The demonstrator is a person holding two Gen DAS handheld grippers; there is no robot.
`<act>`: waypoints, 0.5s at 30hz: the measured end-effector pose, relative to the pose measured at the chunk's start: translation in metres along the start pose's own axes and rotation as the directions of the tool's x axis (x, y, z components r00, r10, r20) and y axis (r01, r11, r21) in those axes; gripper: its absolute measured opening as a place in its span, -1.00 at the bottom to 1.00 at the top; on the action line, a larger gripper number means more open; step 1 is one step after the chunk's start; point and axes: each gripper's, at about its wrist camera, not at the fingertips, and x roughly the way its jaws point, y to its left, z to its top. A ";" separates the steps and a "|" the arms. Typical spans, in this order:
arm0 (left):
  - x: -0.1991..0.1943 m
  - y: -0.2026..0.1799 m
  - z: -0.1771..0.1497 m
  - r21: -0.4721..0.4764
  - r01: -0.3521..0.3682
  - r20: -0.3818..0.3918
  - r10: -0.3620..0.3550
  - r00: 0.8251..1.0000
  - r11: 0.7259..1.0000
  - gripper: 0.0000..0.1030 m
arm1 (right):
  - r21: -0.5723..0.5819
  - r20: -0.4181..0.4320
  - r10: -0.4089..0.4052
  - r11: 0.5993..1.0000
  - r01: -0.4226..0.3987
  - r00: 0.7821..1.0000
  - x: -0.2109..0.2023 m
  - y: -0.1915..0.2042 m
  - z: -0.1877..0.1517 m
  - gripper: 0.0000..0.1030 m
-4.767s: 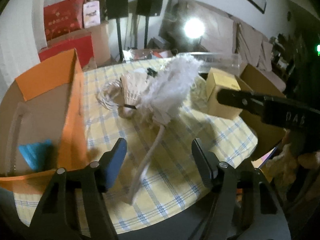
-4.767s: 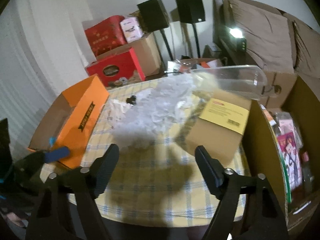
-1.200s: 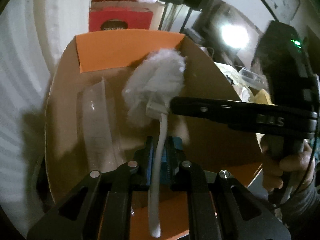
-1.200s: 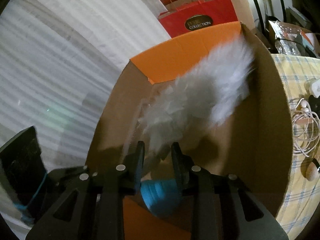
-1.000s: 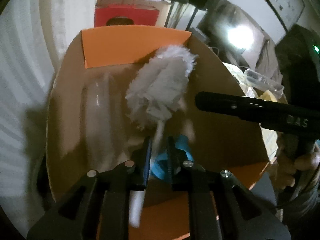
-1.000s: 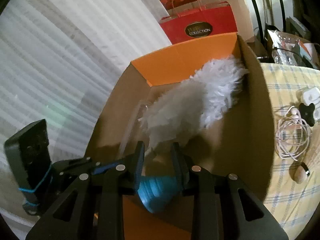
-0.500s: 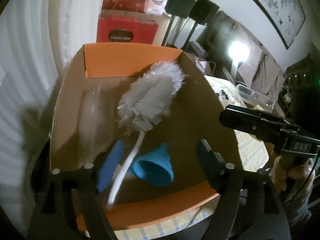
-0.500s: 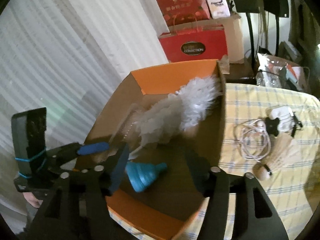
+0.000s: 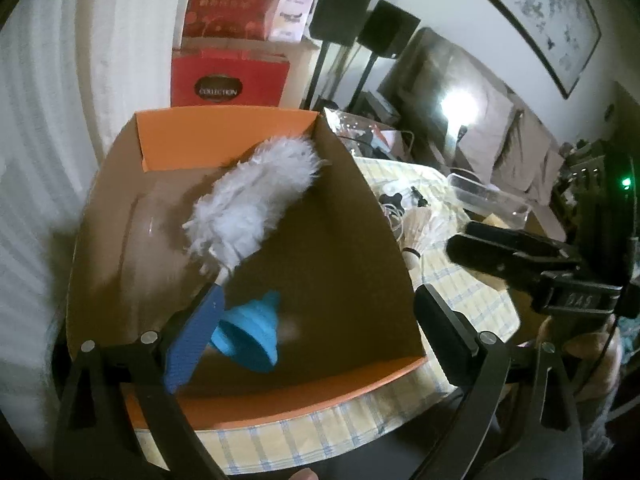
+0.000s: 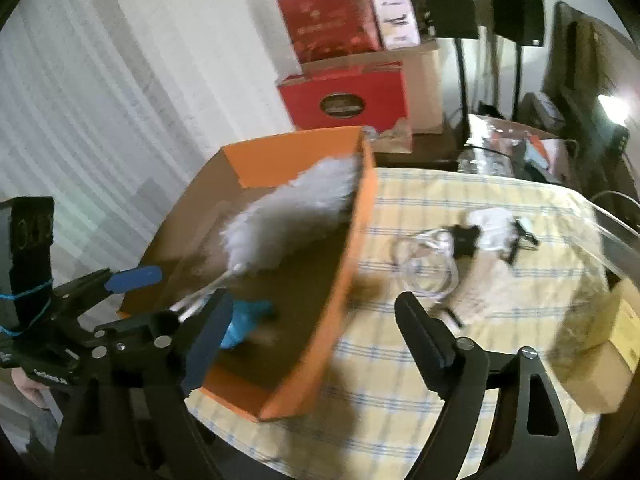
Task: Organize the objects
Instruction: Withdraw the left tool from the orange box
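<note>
Visibility is limited in several places. One white feather duster [image 9: 256, 196] lies diagonally inside the orange cardboard box [image 9: 224, 136], head toward the far corner; its handle is hidden behind the left gripper's blue pad in the left wrist view and blurred in the right wrist view. One blue funnel-shaped item [image 9: 252, 332] rests on the box floor near the front wall, partly covered by the same pad. A clear plastic piece [image 9: 138, 248] against the left inner wall is hard to make out.

Left gripper [image 9: 316, 324]: jaws spread wide, holding nothing, hovering over the box's near end. Right gripper [image 10: 312, 328]: jaws also wide apart and empty, positioned over the box's right wall and the checked tablecloth [image 10: 460, 196].

On the cloth beside the box: one coiled white cable [image 10: 424, 264], one white case [image 10: 492, 228] and one shuttlecock [image 9: 420, 228], all motion-blurred in the right wrist view. One tan carton [image 10: 600, 352] is cut off at the frame edge.
</note>
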 end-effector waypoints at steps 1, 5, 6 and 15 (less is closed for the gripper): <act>0.000 -0.004 0.000 0.011 -0.011 0.006 0.011 1.000 1.000 0.90 | 0.006 0.005 -0.005 1.000 0.005 1.000 -0.004 -0.005 -0.001 0.68; 0.002 -0.022 -0.001 0.038 -0.005 0.016 0.004 1.000 0.999 0.98 | 0.037 0.030 -0.047 0.998 0.046 0.998 -0.022 -0.030 -0.005 0.72; 0.004 -0.026 -0.001 0.038 0.000 0.015 -0.001 1.000 0.999 0.99 | 0.042 0.033 -0.057 0.998 0.055 0.998 -0.025 -0.035 -0.007 0.72; 0.024 -0.065 0.003 0.074 0.035 0.018 -0.037 0.999 0.997 0.99 | 0.109 0.043 -0.132 0.986 0.127 0.990 -0.043 -0.084 -0.021 0.73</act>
